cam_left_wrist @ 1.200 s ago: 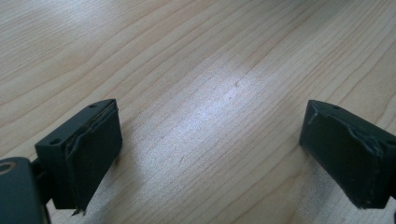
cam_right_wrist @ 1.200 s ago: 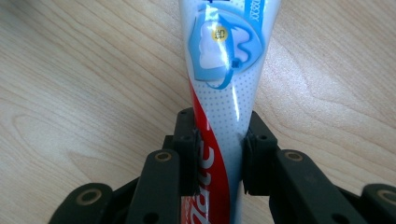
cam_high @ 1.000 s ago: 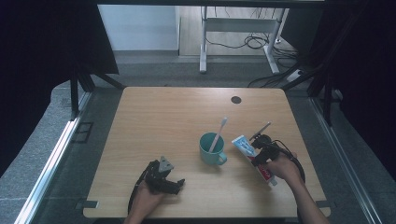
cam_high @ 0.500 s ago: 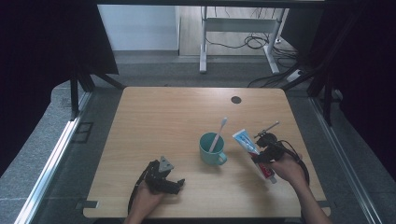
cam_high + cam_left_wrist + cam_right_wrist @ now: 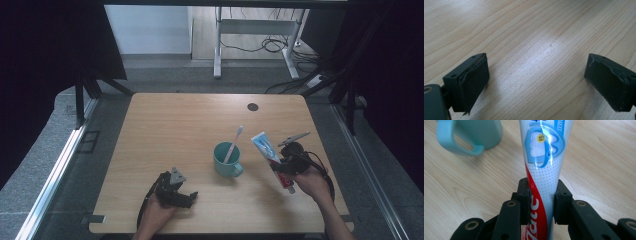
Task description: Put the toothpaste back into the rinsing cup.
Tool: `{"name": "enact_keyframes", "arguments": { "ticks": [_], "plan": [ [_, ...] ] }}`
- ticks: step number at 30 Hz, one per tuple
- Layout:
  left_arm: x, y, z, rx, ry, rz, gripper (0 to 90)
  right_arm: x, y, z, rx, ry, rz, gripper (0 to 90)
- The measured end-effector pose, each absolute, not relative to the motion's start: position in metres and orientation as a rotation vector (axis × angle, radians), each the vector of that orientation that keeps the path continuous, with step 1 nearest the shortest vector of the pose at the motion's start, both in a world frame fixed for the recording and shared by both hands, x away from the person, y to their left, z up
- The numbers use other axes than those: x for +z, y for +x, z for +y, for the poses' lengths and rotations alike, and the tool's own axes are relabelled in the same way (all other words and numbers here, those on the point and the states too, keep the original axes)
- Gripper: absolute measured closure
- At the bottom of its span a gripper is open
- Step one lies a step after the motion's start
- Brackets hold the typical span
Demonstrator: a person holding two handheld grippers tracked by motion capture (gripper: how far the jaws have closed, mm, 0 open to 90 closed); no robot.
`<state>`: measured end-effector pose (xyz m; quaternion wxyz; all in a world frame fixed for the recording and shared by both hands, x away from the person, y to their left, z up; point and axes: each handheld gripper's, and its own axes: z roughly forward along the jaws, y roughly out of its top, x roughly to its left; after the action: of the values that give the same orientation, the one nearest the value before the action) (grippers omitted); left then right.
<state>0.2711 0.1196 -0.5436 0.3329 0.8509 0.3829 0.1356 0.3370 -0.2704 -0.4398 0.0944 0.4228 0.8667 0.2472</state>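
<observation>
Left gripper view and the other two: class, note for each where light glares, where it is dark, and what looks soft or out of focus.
Left gripper view: a pale sheen on the table between the open jaws. Right gripper view: a bright streak of glare on the toothpaste tube; the teal mug looks soft. High view: the tabletop is evenly lit, dark surroundings at both sides, and the toothbrush is small and slightly blurred.

The toothpaste tube (image 5: 543,167) is white with fine grey dots, a red swoosh bearing white letters towards its lower end, and a light blue panel with a white tooth and a small yellow disc higher up. The mug (image 5: 226,160), near the middle of the table's right half, is pale teal, and the toothbrush (image 5: 233,144) in it is white. Both grippers are black, the left gripper (image 5: 536,82) with matt black pads. The table (image 5: 165,130) is light wood with a wavy grain and a dark round spot near its far right corner
</observation>
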Motion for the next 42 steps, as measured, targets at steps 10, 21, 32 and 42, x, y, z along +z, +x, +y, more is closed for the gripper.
{"name": "enact_keyframes", "arguments": {
  "ticks": [10, 21, 32, 42],
  "plan": [
    [-0.544, 0.271, 0.12, 0.355, 2.221, 1.0, 5.7, -0.427, 0.329, -0.273, 0.893, 1.207, 2.491, 71.3],
    [-0.544, 0.271, 0.12, 0.357, 2.227, 0.993, 5.7, -0.421, 0.327, -0.271, 0.988, 1.169, 2.44, 71.4],
    [-0.544, 0.271, 0.12, 0.355, 2.222, 0.999, 5.7, -0.411, 0.322, -0.268, 1.109, 1.124, 2.391, 71.6],
    [-0.544, 0.271, 0.12, 0.356, 2.224, 0.998, 5.8, -0.402, 0.32, -0.26, 1.187, 1.079, 2.368, 71.6]
  ]
}}
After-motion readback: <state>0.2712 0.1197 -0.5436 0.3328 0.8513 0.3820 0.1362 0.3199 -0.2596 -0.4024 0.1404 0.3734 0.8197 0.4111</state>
